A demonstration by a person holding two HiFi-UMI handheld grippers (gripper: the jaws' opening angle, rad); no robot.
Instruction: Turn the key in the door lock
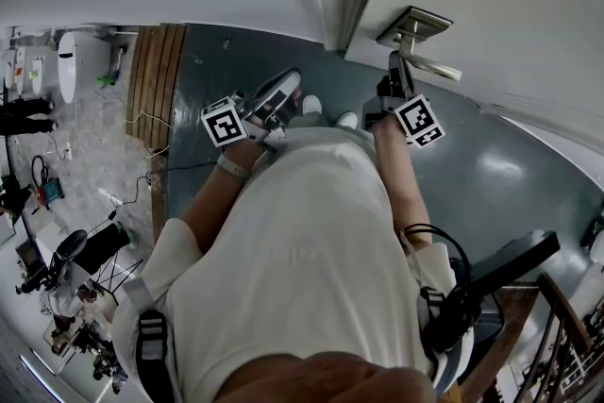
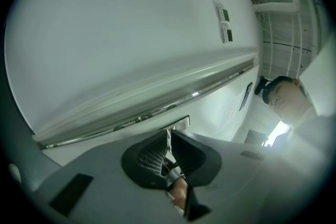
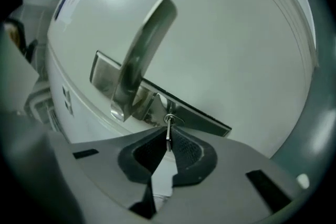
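Left gripper (image 2: 169, 140) - jaws pressed together, nothing in them, idle off to the side. Right gripper (image 3: 168, 138) pinches the key (image 3: 168, 126) edge-on between its pads. The key sits in the lock cylinder (image 3: 171, 119), just under the lever handle (image 3: 142, 55) on the lock plate (image 3: 207, 119). Likely risks: pads slip on the thin metal if the cylinder resists, and an off-axis roll bends the key or drags it out. Bumping the lever - door (image 3: 241, 34) could unlatch.

Person wore a white short-sleeved tee (image 1: 311, 250), a pale wristband (image 1: 232, 167), black harness straps (image 1: 151, 349) and looped black cable (image 1: 444, 241). Left gripper (image 2: 168, 138) and right gripper (image 3: 168, 138) were grey, black-padded, each with a black-and-white marker cube (image 1: 224, 123).
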